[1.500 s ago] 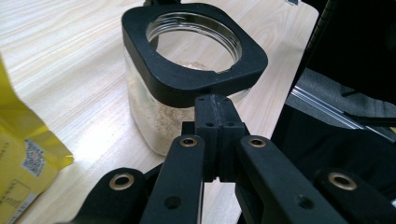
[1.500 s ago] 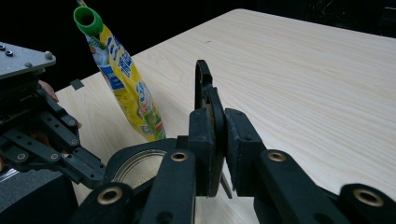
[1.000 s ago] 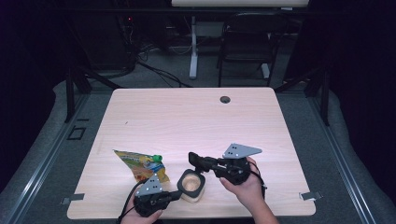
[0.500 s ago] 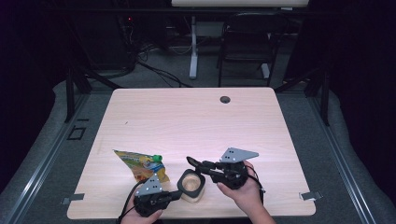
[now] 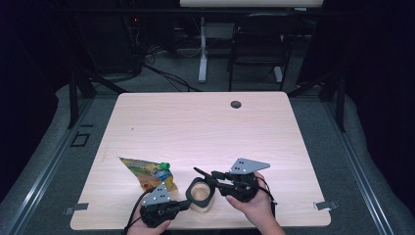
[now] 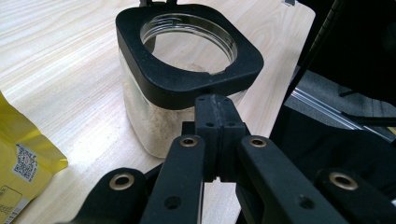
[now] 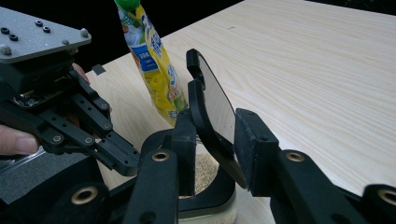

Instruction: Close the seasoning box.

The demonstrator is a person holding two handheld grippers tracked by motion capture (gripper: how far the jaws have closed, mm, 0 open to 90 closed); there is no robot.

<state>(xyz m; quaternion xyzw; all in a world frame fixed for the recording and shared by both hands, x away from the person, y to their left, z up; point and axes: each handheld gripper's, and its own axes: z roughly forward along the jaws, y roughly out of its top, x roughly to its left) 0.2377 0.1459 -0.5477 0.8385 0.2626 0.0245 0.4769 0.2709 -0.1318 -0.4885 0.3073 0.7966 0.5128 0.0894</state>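
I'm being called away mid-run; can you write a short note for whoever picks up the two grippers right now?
Left gripper: jaws shut, tips against the black collar of the jar, seemingly steadying it.
Right gripper: jaws have just been opening; the jar's lid stands on edge between them, seemingly loose, above the jar mouth.
Things: the jar, holding pale grains, stands near the front edge of the table; a yellow spouted pouch lies beside it.
Done: the lid is off and the jar is open.
Left: probably set the lid down, then handle the pouch.
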